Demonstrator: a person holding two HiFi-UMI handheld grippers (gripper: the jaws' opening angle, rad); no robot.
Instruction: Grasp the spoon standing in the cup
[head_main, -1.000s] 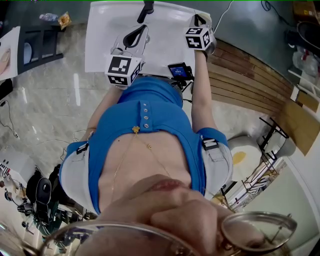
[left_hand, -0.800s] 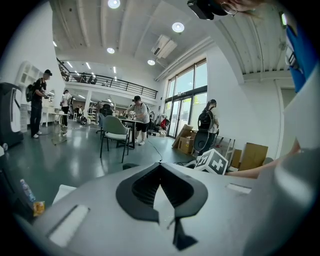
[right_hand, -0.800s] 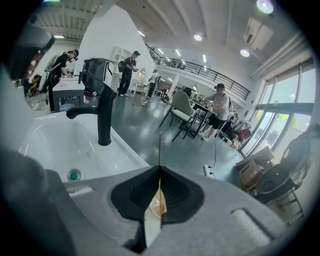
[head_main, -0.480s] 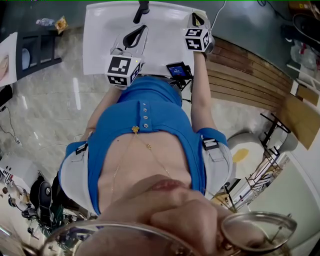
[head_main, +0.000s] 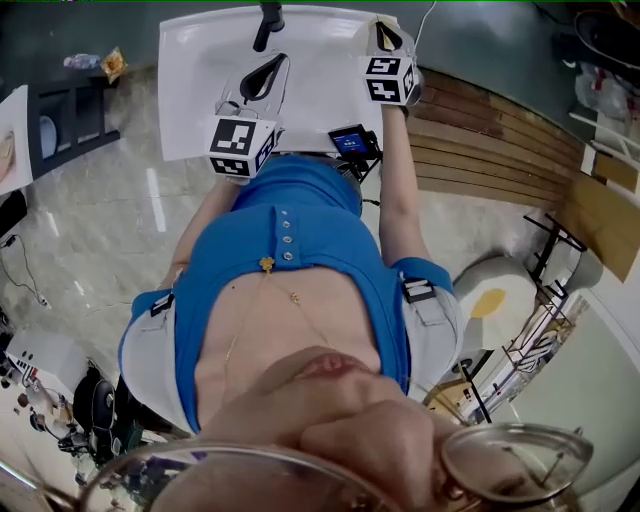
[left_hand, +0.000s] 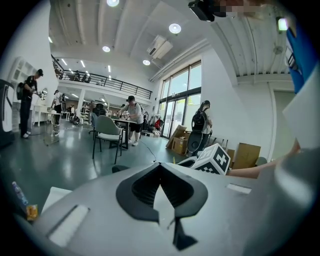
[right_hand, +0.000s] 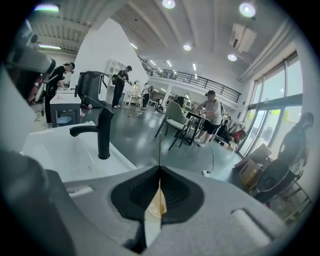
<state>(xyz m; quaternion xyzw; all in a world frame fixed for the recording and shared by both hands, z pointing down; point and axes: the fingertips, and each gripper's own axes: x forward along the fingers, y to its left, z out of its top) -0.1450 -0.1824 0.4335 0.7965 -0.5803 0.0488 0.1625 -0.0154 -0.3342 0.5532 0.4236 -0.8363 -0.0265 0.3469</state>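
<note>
The rectangular sink top (head_main: 200, 95) is white, its upright tap (right_hand: 104, 135) black. The left gripper (left_hand: 160, 167) and right gripper (right_hand: 160, 170) are grey, black-padded.

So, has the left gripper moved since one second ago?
No. The left gripper still sits over the white table's near edge, as before.

White counter (head_main: 195, 100), a black faucet (head_main: 268, 22) upright near its far edge.

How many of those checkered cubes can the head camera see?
2: one marker cube on the left gripper, the other on the right gripper, farther up the picture. None looks hidden.
</note>
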